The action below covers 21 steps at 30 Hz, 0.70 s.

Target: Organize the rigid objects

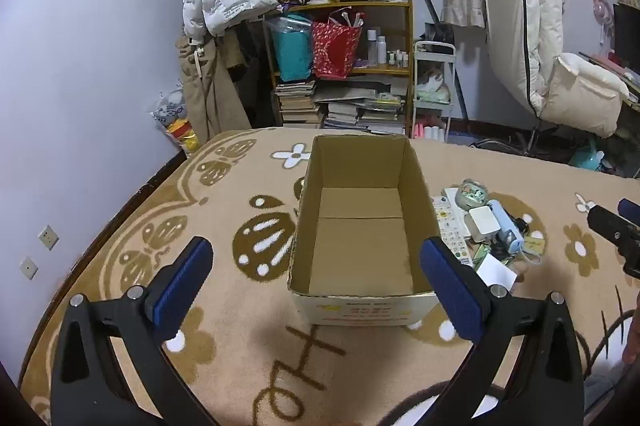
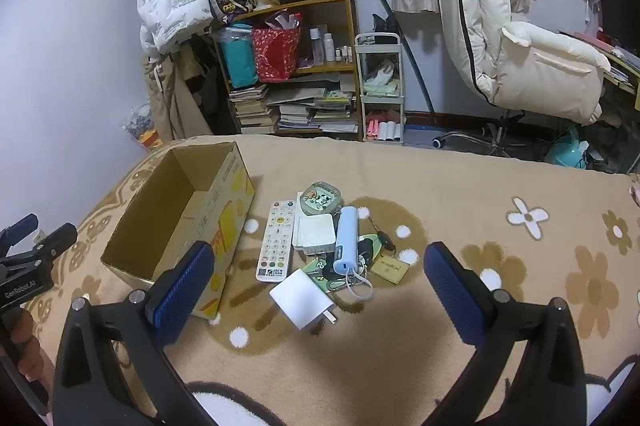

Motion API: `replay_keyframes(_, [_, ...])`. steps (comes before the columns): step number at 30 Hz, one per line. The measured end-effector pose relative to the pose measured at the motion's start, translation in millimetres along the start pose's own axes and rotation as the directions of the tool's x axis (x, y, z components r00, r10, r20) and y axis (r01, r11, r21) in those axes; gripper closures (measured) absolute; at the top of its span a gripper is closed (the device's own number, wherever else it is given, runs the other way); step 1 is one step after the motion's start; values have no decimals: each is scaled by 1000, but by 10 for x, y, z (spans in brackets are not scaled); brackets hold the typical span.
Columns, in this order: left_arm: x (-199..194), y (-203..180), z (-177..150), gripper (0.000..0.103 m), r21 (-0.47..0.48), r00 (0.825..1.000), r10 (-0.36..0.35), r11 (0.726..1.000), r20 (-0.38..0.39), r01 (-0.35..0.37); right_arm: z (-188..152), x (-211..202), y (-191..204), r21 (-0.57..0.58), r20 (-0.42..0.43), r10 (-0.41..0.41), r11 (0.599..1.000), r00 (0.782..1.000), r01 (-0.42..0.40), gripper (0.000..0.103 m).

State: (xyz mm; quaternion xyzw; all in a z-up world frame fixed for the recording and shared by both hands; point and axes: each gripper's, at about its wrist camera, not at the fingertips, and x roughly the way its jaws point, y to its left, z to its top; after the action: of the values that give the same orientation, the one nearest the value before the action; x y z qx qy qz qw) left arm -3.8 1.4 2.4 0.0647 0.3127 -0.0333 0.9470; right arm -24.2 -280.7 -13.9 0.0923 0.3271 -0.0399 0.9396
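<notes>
An empty open cardboard box (image 1: pixel 360 246) stands on the patterned blanket; it also shows in the right wrist view (image 2: pixel 176 210). To its right lies a pile of small items: a white remote (image 2: pixel 276 240), a white charger block (image 2: pixel 302 298), a white square adapter (image 2: pixel 316 232), a light blue power bank (image 2: pixel 346 238), a round patterned case (image 2: pixel 320 200), keys and tags (image 2: pixel 388 266). My left gripper (image 1: pixel 316 286) is open, above the box's near wall. My right gripper (image 2: pixel 318 290) is open, above the charger block. Both are empty.
The blanket (image 2: pixel 460 186) covers a bed. Behind it stand a cluttered wooden shelf (image 2: pixel 296 66) with books, a small white cart (image 2: pixel 380 86), hanging coats and a padded chair (image 2: pixel 532 58). A wall (image 1: pixel 60 86) is at the left.
</notes>
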Motion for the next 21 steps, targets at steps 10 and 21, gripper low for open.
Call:
replay_keyframes(10, [18, 18, 43, 1, 24, 1000, -1, 1000, -23, 2, -17, 36, 23, -9, -6, -8, 1000, 1000, 8, 0])
replay_keyframes(21, [-29, 2, 13, 0, 12, 1000, 6, 1000, -2, -6, -16, -2, 36, -23, -4, -17, 1000, 1000, 17, 0])
